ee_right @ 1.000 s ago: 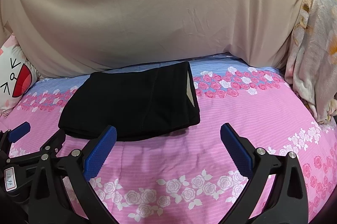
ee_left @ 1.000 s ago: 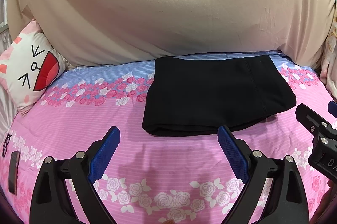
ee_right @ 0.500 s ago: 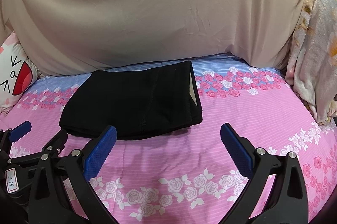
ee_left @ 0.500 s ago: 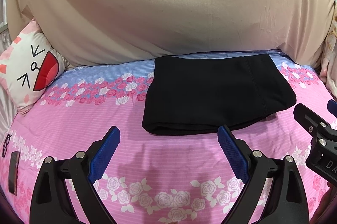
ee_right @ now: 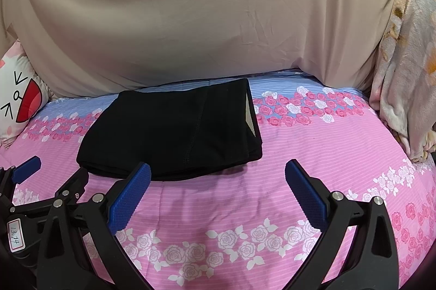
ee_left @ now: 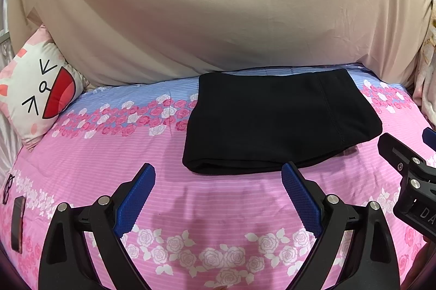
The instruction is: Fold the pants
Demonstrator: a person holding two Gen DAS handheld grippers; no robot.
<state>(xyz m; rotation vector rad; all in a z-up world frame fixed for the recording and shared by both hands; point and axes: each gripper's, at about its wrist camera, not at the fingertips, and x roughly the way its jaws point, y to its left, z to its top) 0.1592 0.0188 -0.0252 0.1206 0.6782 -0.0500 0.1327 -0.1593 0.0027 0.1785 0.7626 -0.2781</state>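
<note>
Your pants (ee_left: 275,121) lie folded in a compact stack near the bed's (ee_left: 218,197) far edge. Both your left tongs (ee_left: 218,192) and right tongs (ee_right: 218,189) hang wide and empty, so the folding looks finished.

Holding the left black two-finger gripper with blue ribbed pads (ee_left: 218,197) wide apart, gripping nothing. Keeping the right black two-finger gripper with blue ribbed pads (ee_right: 218,194) equally spread, also empty, just beside the left one and level with it.
</note>
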